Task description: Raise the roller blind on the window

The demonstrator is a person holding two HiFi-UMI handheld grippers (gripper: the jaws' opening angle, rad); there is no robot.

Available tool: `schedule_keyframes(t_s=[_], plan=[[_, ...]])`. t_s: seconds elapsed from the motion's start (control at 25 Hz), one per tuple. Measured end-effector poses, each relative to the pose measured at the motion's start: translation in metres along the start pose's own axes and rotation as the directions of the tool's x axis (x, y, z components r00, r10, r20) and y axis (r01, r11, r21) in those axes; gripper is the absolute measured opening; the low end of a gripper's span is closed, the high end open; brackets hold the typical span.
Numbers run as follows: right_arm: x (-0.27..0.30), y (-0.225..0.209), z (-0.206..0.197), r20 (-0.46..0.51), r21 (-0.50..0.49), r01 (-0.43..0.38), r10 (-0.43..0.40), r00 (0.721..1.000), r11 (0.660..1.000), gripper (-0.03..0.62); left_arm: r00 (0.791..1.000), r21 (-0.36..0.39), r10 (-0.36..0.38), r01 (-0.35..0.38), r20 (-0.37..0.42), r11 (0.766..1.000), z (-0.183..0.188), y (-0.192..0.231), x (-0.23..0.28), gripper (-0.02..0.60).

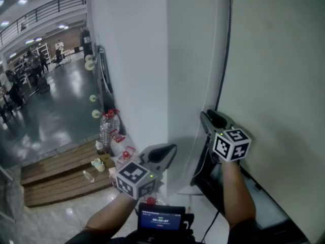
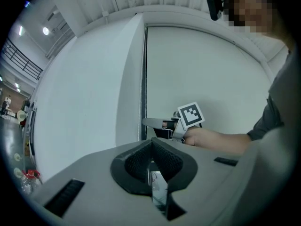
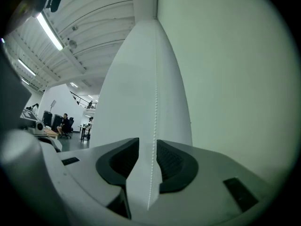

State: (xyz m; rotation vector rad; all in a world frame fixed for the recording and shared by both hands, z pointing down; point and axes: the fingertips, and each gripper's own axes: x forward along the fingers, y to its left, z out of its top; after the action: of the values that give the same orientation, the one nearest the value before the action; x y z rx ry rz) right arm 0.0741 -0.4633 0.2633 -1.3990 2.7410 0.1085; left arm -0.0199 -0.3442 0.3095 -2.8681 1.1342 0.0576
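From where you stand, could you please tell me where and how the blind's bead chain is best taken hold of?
Take the bead chain on its straight hanging stretch, coming in level and head-on with one pad on each side. It hangs thin and vertical, and the open right tongs straddle it, so closing there should pinch across the beads.

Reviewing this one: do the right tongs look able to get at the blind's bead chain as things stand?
Probably yes. The bead chain hangs straight down between the open right tongs, whose pads do not press on it, and nothing else sits in the gap; closing should catch it.
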Motion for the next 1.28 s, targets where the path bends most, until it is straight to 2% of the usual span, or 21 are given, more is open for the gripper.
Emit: schedule_keyframes(t_s=[0.48, 0.68, 0.76, 1.08, 1.28], plan=[[0.027, -0.007, -0.003, -0.02, 0.015, -0.049, 0.049, 0.999, 0.999, 0.135, 1.0, -0.011, 0.024, -0.024, -0.017, 1.0, -0.009, 0.007, -0.004, -0.006], [0.024, -0.008, -0.004, -0.019, 0.015, -0.052, 0.052, 0.998, 0.999, 0.011, 0.999, -0.011, 0.027, -0.027, -0.02, 1.0, -0.012, 0.007, -0.006, -0.006], [0.021, -0.004, -0.006, -0.018, 0.005, -0.059, 0.059, 0.998, 0.998, 0.011, 0.999, -0.013, 0.026, -0.026, -0.018, 1.0, -0.014, 0.009, -0.008, -0.006], [-0.021, 0.025, -0.005, -0.004, 0.009, -0.128, 0.129, 0.992, 0.992, 0.009, 1.0, -0.023, -0.013, 0.013, 0.007, 1.0, -0.011, -0.001, -0.001, -0.006], [-0.056, 0.035, 0.004, -0.008, 0.011, -0.134, 0.134, 0.991, 0.991, 0.008, 0.998, -0.037, -0.069, 0.069, 0.016, 0.997, -0.009, -0.021, 0.006, -0.006]])
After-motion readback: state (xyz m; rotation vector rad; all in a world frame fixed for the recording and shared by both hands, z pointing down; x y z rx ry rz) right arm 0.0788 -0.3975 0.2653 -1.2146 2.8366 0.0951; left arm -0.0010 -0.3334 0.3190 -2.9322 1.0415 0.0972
